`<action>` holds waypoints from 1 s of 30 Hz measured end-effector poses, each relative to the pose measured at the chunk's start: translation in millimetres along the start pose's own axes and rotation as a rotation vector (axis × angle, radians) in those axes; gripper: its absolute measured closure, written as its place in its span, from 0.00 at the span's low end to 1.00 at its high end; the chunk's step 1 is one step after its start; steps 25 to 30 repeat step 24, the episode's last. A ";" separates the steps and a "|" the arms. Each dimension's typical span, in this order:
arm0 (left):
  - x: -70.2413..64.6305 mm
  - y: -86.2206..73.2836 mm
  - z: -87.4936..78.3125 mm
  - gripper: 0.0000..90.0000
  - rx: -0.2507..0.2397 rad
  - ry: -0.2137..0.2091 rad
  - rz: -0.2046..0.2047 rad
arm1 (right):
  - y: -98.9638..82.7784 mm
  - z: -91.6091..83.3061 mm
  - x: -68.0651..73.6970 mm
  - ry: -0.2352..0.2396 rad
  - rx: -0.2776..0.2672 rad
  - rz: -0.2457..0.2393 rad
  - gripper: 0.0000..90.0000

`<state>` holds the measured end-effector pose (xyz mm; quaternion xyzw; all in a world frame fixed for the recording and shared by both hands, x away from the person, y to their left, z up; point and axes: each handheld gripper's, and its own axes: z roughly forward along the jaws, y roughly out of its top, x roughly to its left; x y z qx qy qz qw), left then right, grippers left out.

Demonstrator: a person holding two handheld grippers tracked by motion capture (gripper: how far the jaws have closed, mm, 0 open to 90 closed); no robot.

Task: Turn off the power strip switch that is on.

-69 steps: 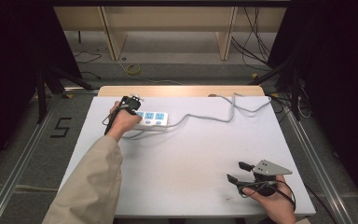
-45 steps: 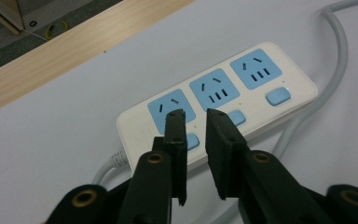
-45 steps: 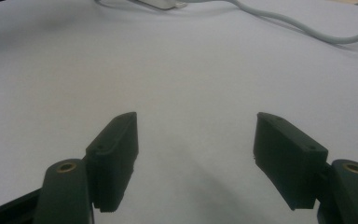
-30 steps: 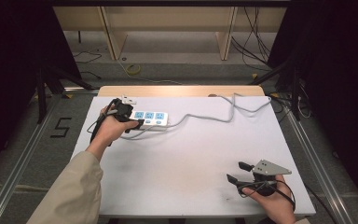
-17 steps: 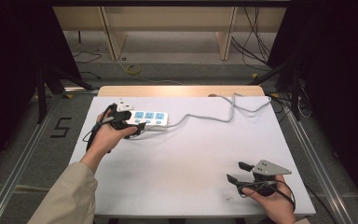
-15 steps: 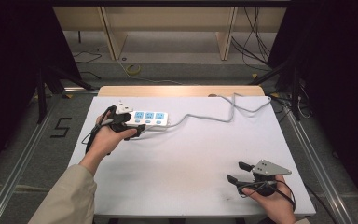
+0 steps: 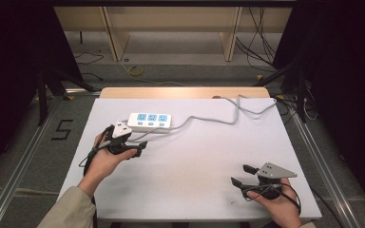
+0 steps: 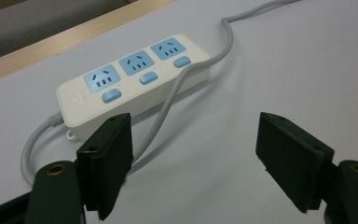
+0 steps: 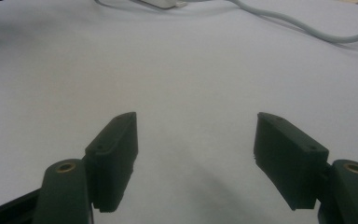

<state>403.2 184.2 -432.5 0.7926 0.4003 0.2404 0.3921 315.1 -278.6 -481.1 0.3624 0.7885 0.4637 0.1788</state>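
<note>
Your left gripper (image 8: 193, 172) has its jaws spread wide with nothing between them; they have just been opening, and the bare white tabletop (image 8: 284, 74) shows through the gap. From the left gripper view, the power strip (image 8: 130, 84) lies just ahead of the jaws and to their left, flat on the tabletop, clear of both pads. It is white with three blue sockets in a row, each with a small blue switch beside it. Its grey cable (image 8: 186, 88) leaves the near left end, loops round in front of the strip, passes close by the left jaw, runs along the strip's front side and goes off toward the far right.

In the high view your left gripper (image 7: 138, 145) sits low over the tabletop just in front of the power strip (image 7: 149, 120), near its left end, with your left hand (image 7: 105, 159) wrapped around it. The cable (image 7: 218, 118) trails from there across to the far right edge of the tabletop (image 7: 190, 180).

Your right gripper (image 7: 241, 175) rests near the front right corner, well apart from the strip, in your right hand (image 7: 273, 204). Its jaws also stand released and empty, as the right gripper view (image 9: 193, 163) shows, with plain tabletop between them.
</note>
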 end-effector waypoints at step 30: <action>-20.3 -57.2 -18.6 0.30 -0.008 -0.009 -0.025 | 0.4 -1.2 -1.0 -0.002 0.002 -0.008 0.35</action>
